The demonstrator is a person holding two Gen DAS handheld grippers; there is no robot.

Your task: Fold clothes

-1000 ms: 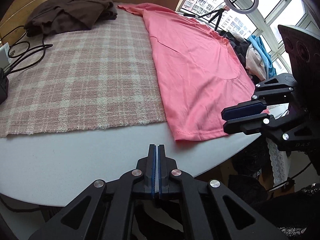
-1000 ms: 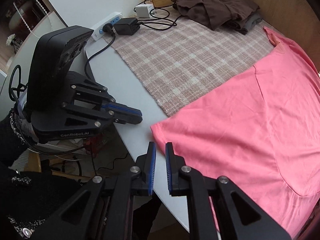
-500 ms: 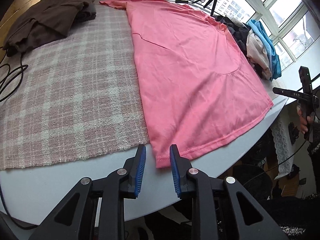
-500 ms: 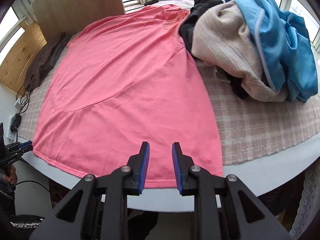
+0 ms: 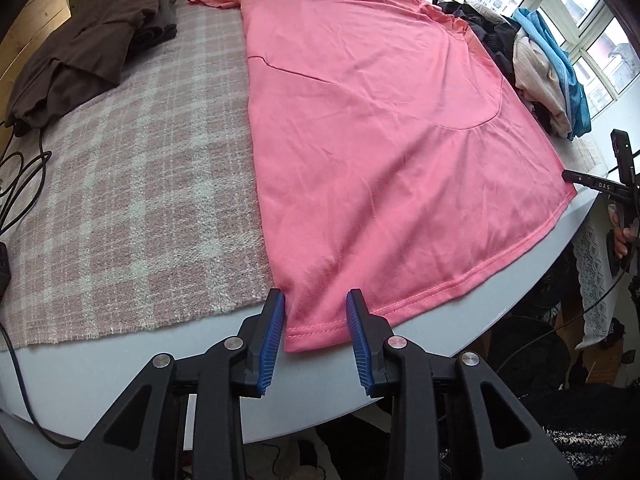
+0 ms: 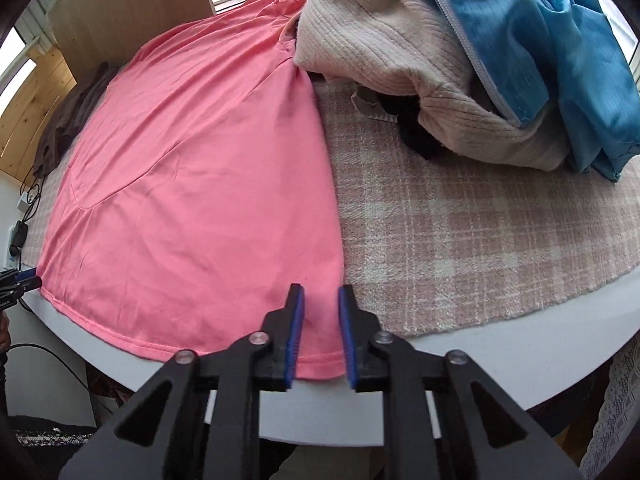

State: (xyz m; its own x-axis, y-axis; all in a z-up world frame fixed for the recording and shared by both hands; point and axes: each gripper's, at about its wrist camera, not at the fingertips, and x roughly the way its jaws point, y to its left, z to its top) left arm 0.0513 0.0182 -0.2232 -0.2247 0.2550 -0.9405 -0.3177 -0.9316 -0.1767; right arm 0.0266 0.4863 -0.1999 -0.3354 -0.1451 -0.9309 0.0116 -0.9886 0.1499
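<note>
Both grippers have swung from the table edge to opposite hem corners of the pink shirt since a second ago, the right one coming across from beside the left. Left gripper spread, jaws straddling the hem corner at 6 o'clock without pinching it; right gripper shows its jaws apart over the other corner at 6 o'clock, closing, cloth between them not yet pressed. Shirt lies flat on the plaid blanket, brown clothes at 10 o'clock, a clothes pile at 1 o'clock in the right view.
</note>
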